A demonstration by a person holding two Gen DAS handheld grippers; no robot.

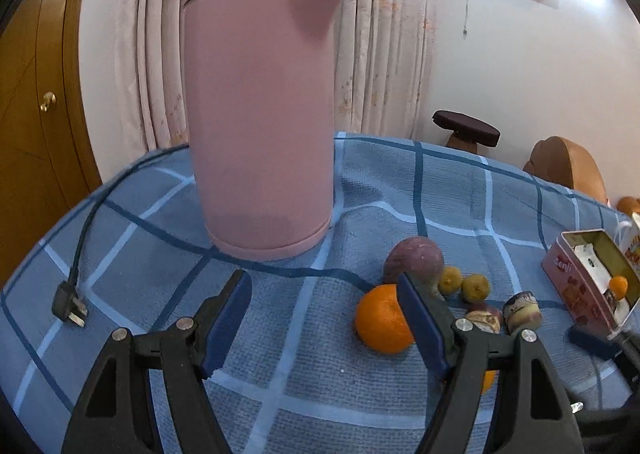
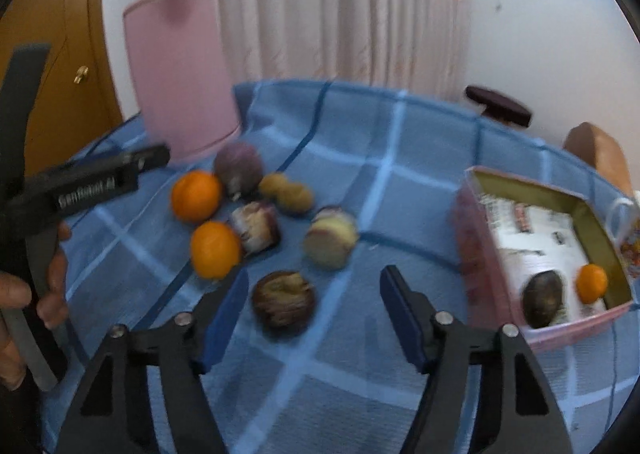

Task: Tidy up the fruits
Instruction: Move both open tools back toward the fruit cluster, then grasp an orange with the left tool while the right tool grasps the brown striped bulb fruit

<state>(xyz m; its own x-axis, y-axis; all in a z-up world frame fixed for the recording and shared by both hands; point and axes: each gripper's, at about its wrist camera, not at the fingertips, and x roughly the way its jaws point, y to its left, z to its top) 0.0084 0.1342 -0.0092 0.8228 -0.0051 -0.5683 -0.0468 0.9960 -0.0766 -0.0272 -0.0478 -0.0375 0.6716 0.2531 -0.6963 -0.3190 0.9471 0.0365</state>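
Loose fruit lies on the blue checked cloth [image 2: 360, 158]: two oranges [image 2: 196, 196] [image 2: 215, 250], a purple fruit [image 2: 239, 166], two small yellow-green fruits [image 2: 286, 192] and several mottled purple ones [image 2: 283, 304]. A pink tin box [image 2: 472, 242] at the right holds a dark fruit [image 2: 542, 300] and a small orange [image 2: 591, 283]. My right gripper [image 2: 314, 286] is open and empty, just above the nearest mottled fruit. My left gripper [image 1: 324, 288] is open and empty, left of an orange [image 1: 382, 318], with the purple fruit [image 1: 414, 258] behind its right finger. The tin also shows in the left wrist view [image 1: 576, 294].
A tall pink kettle [image 1: 260, 114] stands at the back left, its black cord and plug [image 1: 70, 308] on the cloth. A mug [image 2: 630, 230] stands behind the tin. A dark stool [image 1: 466, 128] and a brown chair back [image 1: 568, 166] stand beyond the table edge.
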